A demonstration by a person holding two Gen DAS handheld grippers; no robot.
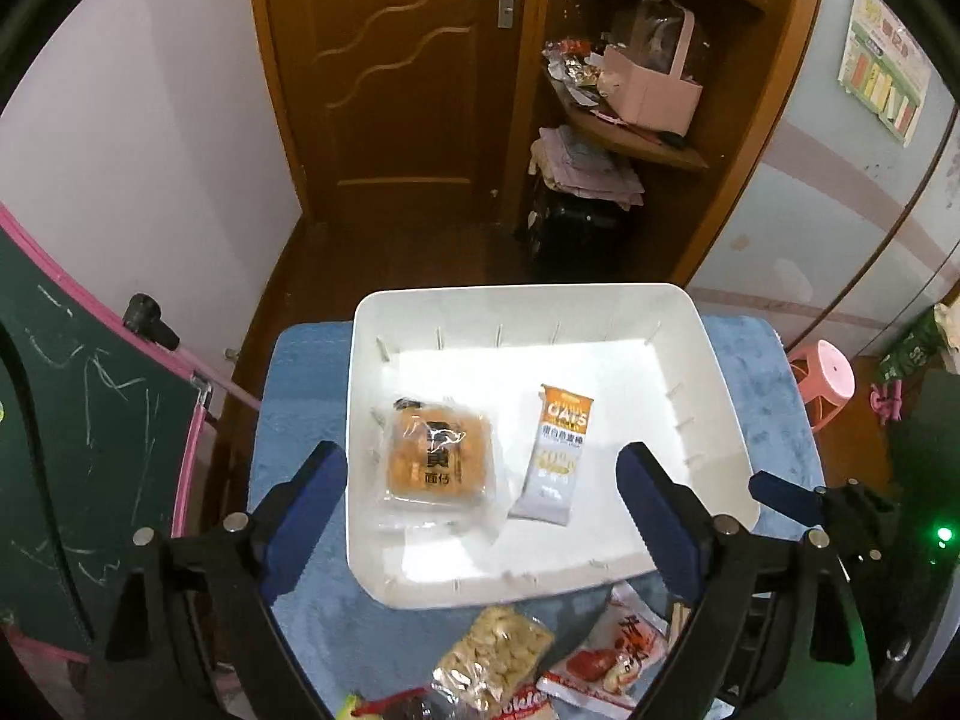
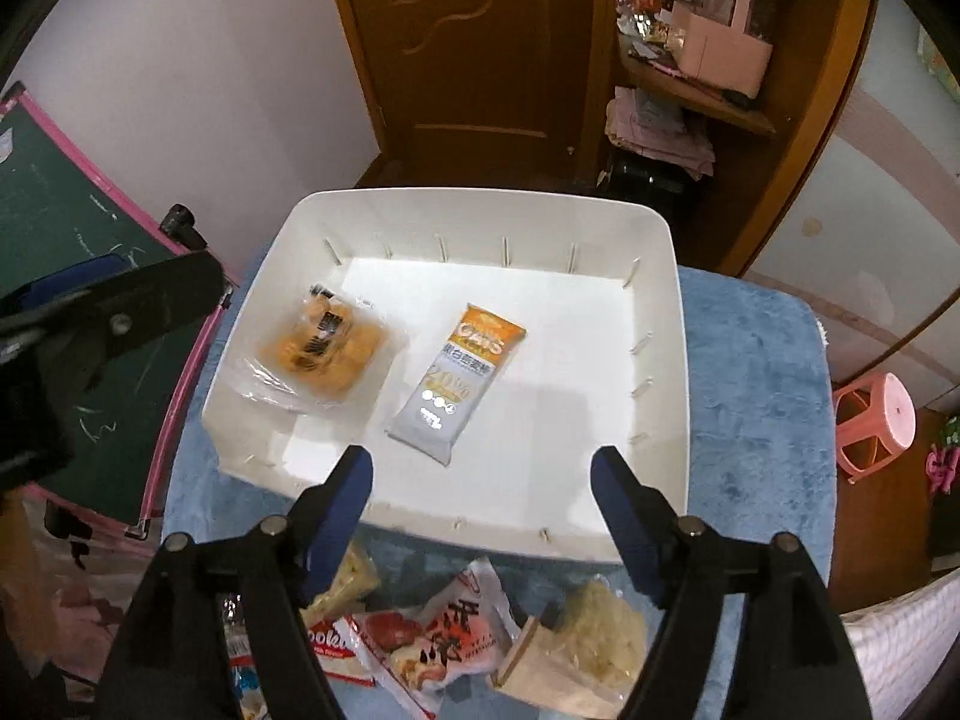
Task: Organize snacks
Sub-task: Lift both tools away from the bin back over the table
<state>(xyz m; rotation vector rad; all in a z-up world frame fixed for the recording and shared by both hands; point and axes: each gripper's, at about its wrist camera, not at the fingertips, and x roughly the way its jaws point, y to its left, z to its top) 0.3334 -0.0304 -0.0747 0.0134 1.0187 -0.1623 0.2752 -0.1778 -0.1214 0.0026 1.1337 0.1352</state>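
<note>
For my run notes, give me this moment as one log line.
left gripper: open, empty | right gripper: open, empty | white bin: noodle pack, oat bar | loose snacks: outside bin

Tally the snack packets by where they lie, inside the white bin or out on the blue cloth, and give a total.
Inside the white bin: 2, the orange cake packet and the oats bar.
On the blue cloth, in front of the bin: at least 5 show, among them a nut packet, a red-and-white packet and a pale packet; they overlap.
Total: at least 7.
</note>
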